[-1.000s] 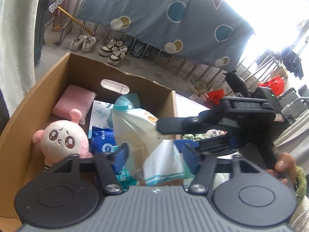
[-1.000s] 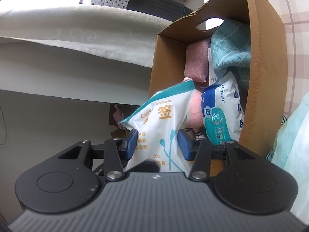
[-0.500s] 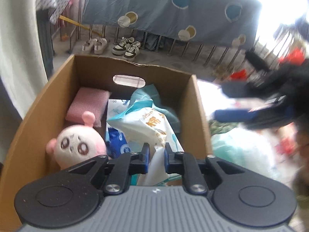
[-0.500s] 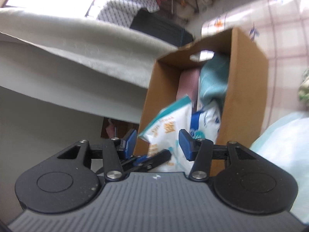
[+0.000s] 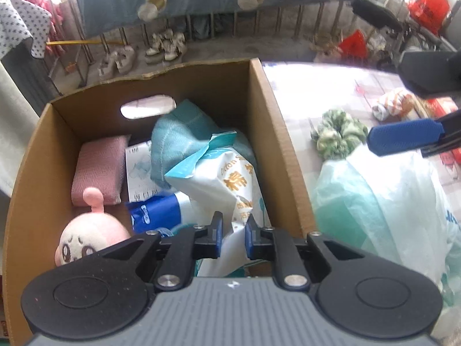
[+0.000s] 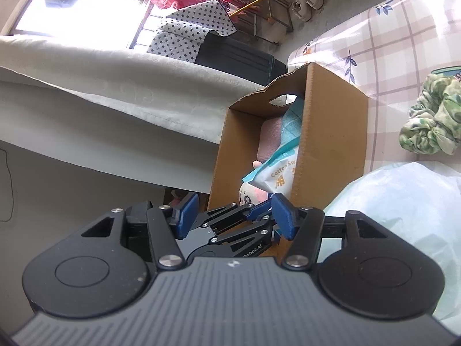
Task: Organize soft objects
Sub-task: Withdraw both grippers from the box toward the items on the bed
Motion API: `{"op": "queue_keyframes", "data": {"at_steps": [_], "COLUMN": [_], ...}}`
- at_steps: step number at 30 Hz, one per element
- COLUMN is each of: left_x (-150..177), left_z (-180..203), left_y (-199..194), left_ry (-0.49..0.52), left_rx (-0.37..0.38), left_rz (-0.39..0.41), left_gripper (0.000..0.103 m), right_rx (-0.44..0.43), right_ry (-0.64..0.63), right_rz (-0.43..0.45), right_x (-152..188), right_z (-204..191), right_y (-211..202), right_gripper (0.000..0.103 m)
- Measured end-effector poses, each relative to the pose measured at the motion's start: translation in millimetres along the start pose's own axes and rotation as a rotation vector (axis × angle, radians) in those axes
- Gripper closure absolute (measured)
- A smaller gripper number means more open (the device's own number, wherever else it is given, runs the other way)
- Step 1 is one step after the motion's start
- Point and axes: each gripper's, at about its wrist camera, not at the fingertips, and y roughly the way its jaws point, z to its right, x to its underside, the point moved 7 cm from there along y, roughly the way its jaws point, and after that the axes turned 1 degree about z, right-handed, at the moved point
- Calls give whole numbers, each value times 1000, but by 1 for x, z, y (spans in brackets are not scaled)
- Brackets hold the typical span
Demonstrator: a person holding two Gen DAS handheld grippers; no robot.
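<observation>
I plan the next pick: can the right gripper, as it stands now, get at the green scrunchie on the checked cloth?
Probably yes. The right gripper holds nothing and its jaws are opening. The green scrunchie lies uncovered on the checked cloth, beside the cardboard box; only the plastic bag bulges near it.

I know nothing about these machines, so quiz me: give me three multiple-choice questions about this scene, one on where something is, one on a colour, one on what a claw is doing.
1. Where does the green scrunchie lie?
A. inside the cardboard box
B. on the checked cloth outside the box
C. on the floor by the shoes

2. What colour is the folded sponge-like pad in the cardboard box?
A. pink
B. yellow
C. black

3. What is the left claw doing?
A. hanging open over nothing
B. pinching the cotton swab pack
C. gripping the plush toy

Answers:
1 B, it sits right of the box wall.
2 A, pale pink against the cardboard.
3 B, the white pack sits squeezed between its blue pads.
</observation>
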Motion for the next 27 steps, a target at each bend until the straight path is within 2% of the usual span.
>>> {"op": "queue_keyframes", "data": {"at_steps": [5,8,9,12,13,18,27], "left_x": [7,6,4,1,1,3,14], "left_z": [9,8,7,-3,-6,-14,-13], "left_y": [-4,0,3,5,3,-27,-109], "left_ry": [60,10,-23,-117,-135,-189,-287], "left_rx": [5,23,44,57,54,60,-36], "left_rz": [-84,-86,-89,-105,-98,-33,163], "left_gripper": [88,84,73,56,50,42,30], "right_rx": [-15,-22,-22,-24,-24,-38,-17], "right_ry": [5,16,21,32,29,8,-87], "right_rz": [2,4,3,-1,1,40,144], "right_x": [2,4,5,9,9,11,35], "right_z": [3,7,8,9,8,3,3], "right_y": [-4,-7,-7,-12,-14,-39,-117], "right_gripper": [43,43,43,43,42,38,25]}}
